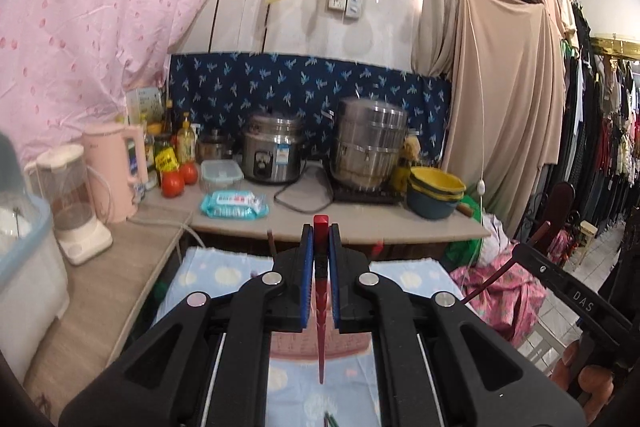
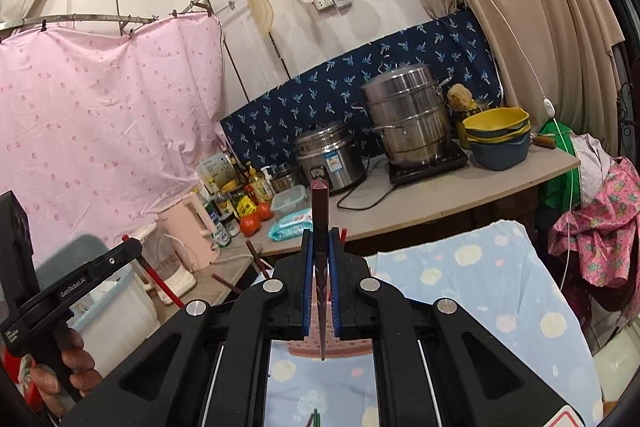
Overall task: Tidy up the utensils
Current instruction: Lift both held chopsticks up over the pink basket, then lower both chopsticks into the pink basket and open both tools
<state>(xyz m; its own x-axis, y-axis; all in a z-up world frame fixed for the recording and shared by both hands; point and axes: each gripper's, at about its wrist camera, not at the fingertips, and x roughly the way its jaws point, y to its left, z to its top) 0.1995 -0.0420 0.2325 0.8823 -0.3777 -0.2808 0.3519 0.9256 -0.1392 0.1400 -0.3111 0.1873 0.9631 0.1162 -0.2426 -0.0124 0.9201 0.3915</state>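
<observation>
My left gripper is shut on a red chopstick that stands upright between the blue pads, its square end above the fingertips and its tip pointing down over a pink holder. My right gripper is shut on a dark maroon chopstick, also upright, its tip over the pink holder. Both are held above the blue spotted cloth. The right gripper shows in the left wrist view, and the left gripper shows in the right wrist view with its red chopstick. Green chopstick ends peek at the bottom.
A counter behind holds a rice cooker, a steel steamer pot, stacked yellow and blue bowls, a wipes pack, tomatoes, bottles and a pink kettle. A blender stands left. Clothes hang right.
</observation>
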